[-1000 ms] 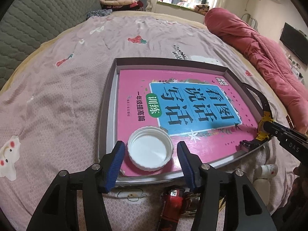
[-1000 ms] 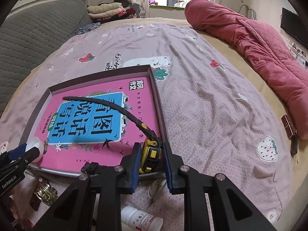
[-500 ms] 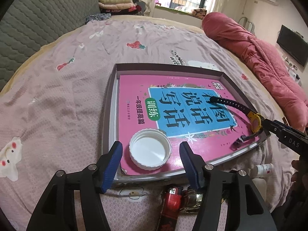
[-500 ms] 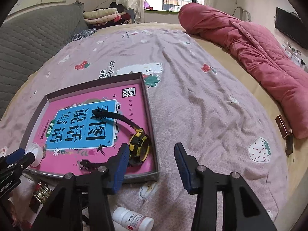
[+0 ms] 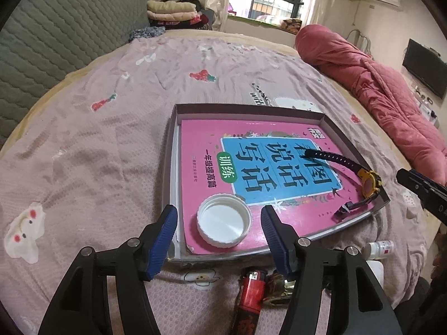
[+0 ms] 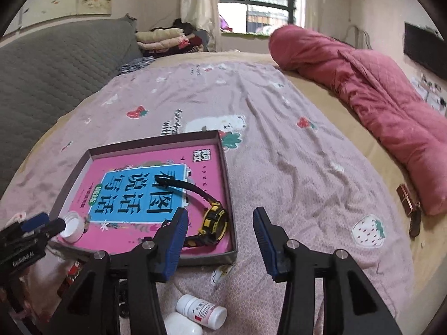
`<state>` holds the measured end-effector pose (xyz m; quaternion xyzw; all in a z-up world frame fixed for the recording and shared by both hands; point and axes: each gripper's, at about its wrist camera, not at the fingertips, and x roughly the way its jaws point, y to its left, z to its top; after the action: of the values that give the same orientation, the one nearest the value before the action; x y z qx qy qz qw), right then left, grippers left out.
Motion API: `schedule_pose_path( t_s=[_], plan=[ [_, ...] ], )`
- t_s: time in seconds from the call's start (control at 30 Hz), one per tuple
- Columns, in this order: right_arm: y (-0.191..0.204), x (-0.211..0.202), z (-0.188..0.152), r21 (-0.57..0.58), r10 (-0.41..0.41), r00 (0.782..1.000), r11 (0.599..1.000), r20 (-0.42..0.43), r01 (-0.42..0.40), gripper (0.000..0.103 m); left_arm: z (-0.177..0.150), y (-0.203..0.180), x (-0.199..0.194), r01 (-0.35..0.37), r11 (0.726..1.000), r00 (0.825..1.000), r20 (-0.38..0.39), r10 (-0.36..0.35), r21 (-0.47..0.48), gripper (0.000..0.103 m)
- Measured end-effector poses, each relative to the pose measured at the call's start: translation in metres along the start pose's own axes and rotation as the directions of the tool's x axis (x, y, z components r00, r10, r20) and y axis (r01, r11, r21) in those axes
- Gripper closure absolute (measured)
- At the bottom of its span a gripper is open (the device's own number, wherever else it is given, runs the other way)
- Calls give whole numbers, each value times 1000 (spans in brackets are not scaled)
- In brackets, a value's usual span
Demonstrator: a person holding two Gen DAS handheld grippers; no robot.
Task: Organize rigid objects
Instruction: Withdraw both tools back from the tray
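Note:
A shallow brown box (image 5: 173, 128) (image 6: 229, 184) lies on the bed with a pink book (image 5: 251, 167) (image 6: 134, 192) inside. A white lid (image 5: 223, 219) (image 6: 72, 224) rests on the book's near corner. A yellow-and-black watch (image 5: 370, 184) (image 6: 213, 219) lies on the book at the box's right side. My left gripper (image 5: 219, 236) is open and empty, its jaws either side of the lid but drawn back. My right gripper (image 6: 220, 240) is open and empty, just behind the watch.
A red lighter (image 5: 250, 287) and a gold object (image 5: 279, 290) lie on the sheet before the box. A white pill bottle (image 6: 201, 311) (image 5: 378, 249) and a white cap (image 6: 181, 325) lie near. A red quilt (image 6: 377, 103) runs along the right. Small brown cases (image 6: 409, 203) lie beside it.
My right gripper opened and let go of the watch, which now lies on the book, then pulled back. My left gripper drew back slightly from the lid.

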<state>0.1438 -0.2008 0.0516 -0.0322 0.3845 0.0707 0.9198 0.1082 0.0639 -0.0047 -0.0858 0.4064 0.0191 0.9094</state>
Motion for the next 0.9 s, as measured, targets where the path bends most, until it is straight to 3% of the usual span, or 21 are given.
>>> schedule_pose_path(
  t_s=[0.17,0.3,0.9],
  plan=[
    [5,-17,-1,-39,30,998,999,58,-28,54,-2,0,-19,-19,1000,1000,24,19,0,38],
    [6,-29,2,-40,68,993,997,93,-64,46,-3,0,-39,-42,999,997,59,42,-10,31],
    [2,-67,-8,-34,133,986,991,101,-130,46,-20,-9,-87,-64,998,996,58,65,-28,29]
  ],
)
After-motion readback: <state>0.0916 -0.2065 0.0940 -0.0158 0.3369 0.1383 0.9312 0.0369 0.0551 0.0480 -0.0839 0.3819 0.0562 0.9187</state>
